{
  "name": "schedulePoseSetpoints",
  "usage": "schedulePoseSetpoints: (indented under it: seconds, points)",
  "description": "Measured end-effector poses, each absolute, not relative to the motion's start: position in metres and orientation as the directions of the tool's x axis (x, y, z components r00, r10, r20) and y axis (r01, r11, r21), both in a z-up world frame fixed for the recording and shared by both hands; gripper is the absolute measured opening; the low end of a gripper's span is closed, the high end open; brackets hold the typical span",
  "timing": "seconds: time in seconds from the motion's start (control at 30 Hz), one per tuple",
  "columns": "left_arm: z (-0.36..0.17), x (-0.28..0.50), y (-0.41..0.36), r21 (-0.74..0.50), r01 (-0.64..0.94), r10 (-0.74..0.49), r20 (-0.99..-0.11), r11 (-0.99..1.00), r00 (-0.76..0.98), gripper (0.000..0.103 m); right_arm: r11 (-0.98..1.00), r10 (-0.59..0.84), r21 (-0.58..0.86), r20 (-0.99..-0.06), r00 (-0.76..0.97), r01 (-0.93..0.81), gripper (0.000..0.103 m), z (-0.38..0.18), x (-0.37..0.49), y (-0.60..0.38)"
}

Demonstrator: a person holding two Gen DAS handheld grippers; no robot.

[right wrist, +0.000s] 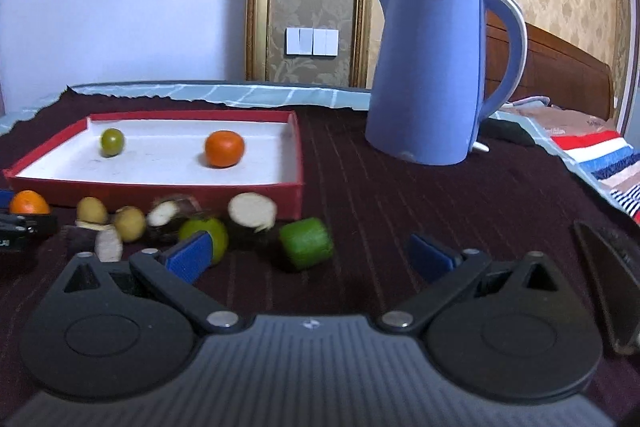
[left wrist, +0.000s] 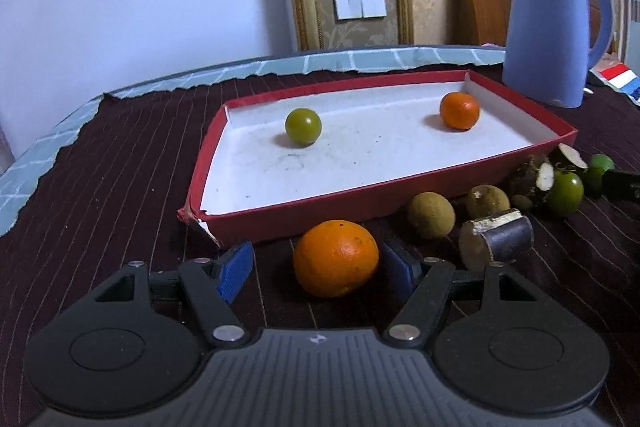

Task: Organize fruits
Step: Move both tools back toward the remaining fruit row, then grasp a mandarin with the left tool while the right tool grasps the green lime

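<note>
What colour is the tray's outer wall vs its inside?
The tray has red outer walls and rim and a white inside. Best seen in the left wrist view.

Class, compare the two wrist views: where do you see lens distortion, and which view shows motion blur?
Left wrist view: sharp; the red tray bows from fisheye distortion. Right wrist view: the fruit pieces in front of the tray, such as the green piece, look smeared; the blue kettle leans from distortion.

Red-walled, white-floored tray (left wrist: 400, 203), orange fruit (left wrist: 335, 258), blue kettle (right wrist: 428, 75), dark maroon pale-striped cloth (right wrist: 400, 195).
</note>
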State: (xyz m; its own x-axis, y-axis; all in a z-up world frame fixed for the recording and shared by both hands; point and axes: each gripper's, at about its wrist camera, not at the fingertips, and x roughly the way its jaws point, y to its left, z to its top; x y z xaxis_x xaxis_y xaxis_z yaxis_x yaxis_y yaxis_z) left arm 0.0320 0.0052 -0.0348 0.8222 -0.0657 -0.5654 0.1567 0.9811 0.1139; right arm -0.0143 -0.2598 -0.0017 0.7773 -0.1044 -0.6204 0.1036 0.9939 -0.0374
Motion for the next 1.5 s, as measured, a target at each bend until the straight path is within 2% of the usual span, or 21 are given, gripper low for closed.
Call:
schedulePoseSetpoints:
  seconds: [0.1, 0.13, 0.27, 0.33, 0.37, 0.47, 0.67, 0.73, 0.83, 0.9, 0.93, 1.5]
  points:
    - [-0.035, 0.034, 0.005, 0.114, 0.147, -0.058, -0.564, 0.983, 0.824, 0.07, 0.996, -0.093, -0.057, -0.654, 0.75, 0.074, 0.098, -0.006, 0.001, -0.266]
    - [-0.036, 0.035, 0.005, 0.116, 0.146, -0.055, -0.566, 0.982, 0.822, 0.07, 0.996, -0.094, -0.069, -0.668, 0.738, 0.065, 0.092, -0.009, 0.006, -0.267]
    - [-0.037, 0.034, 0.004, 0.128, 0.142, -0.046, -0.563, 0.982, 0.825, 0.07, 0.994, -0.096, -0.104, -0.693, 0.715, 0.033, 0.078, -0.017, 0.016, -0.267]
    - [-0.037, 0.035, 0.003, 0.132, 0.142, -0.044, -0.561, 0.981, 0.827, 0.07, 0.996, -0.08, -0.089, -0.706, 0.703, 0.024, 0.058, -0.02, 0.019, -0.269]
    - [-0.038, 0.035, 0.003, 0.132, 0.143, -0.045, -0.561, 0.981, 0.827, 0.07, 0.997, -0.062, -0.069, -0.719, 0.692, 0.017, 0.043, -0.021, 0.022, -0.271]
    - [-0.038, 0.037, 0.004, 0.121, 0.143, -0.05, -0.566, 0.982, 0.823, 0.07, 1.0, -0.017, -0.017, -0.724, 0.69, 0.007, 0.025, -0.021, 0.023, -0.276]
    - [-0.038, 0.038, 0.009, 0.097, 0.15, -0.069, -0.567, 0.984, 0.821, 0.07, 0.994, -0.105, -0.101, -0.694, 0.712, 0.048, 0.024, -0.016, 0.007, -0.262]
    - [-0.038, 0.038, 0.013, 0.071, 0.155, -0.088, -0.568, 0.985, 0.818, 0.068, 0.996, -0.092, -0.073, -0.667, 0.74, 0.057, 0.024, -0.008, -0.009, -0.255]
    - [-0.038, 0.038, 0.016, 0.03, 0.173, -0.125, -0.573, 0.984, 0.81, 0.057, 0.999, -0.045, -0.006, -0.635, 0.771, 0.053, 0.025, -0.001, -0.028, -0.248]
    - [-0.038, 0.036, 0.015, 0.037, 0.179, -0.127, -0.566, 0.983, 0.815, 0.044, 0.999, -0.025, 0.012, -0.624, 0.781, 0.041, 0.025, 0.001, -0.032, -0.242]
    - [-0.038, 0.036, 0.014, 0.038, 0.18, -0.127, -0.564, 0.983, 0.816, 0.041, 0.999, -0.019, 0.017, -0.617, 0.786, 0.037, 0.025, 0.003, -0.032, -0.239]
    - [-0.029, 0.029, 0.013, 0.028, 0.164, -0.121, -0.558, 0.986, 0.821, 0.041, 0.996, 0.086, 0.06, -0.593, 0.801, -0.062, 0.025, 0.008, -0.029, -0.195]
